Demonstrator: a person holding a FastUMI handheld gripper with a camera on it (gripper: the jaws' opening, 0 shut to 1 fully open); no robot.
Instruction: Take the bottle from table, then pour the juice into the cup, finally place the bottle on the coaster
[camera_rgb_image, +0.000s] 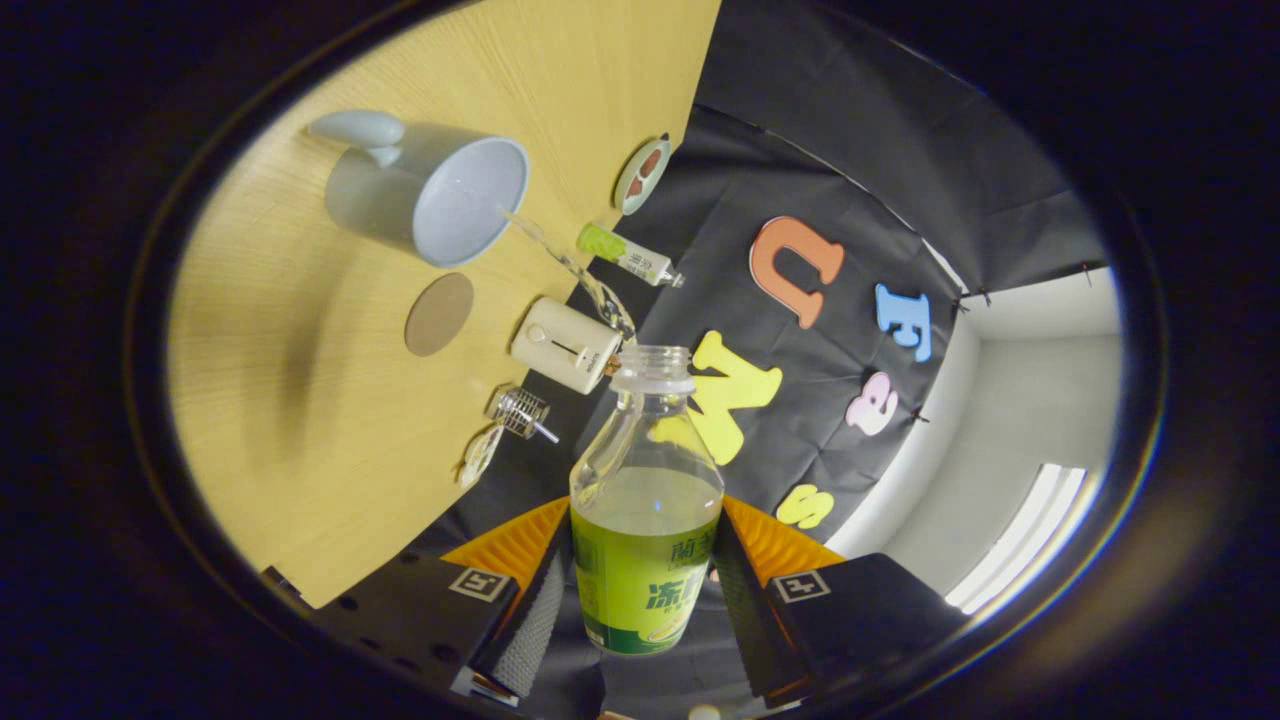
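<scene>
My gripper (645, 590) is shut on a clear bottle (645, 500) with a green label, both fingers pressing on its sides. The view is rolled over, so the bottle is tipped with its uncapped mouth (652, 362) pointing beyond the fingers. A thin stream of juice (570, 265) arcs from the mouth into a pale blue-grey cup (430, 195) with a handle, which stands on the wooden table (300, 420). A round brown coaster (439, 314) lies on the table beside the cup, nearer the fingers.
A white boxy device (565, 345), a small green-and-white tube (628, 254), a small dish (641, 175) and a clear glass piece with a ribbed metal part (520, 412) sit along the table's edge by the black cloth wall.
</scene>
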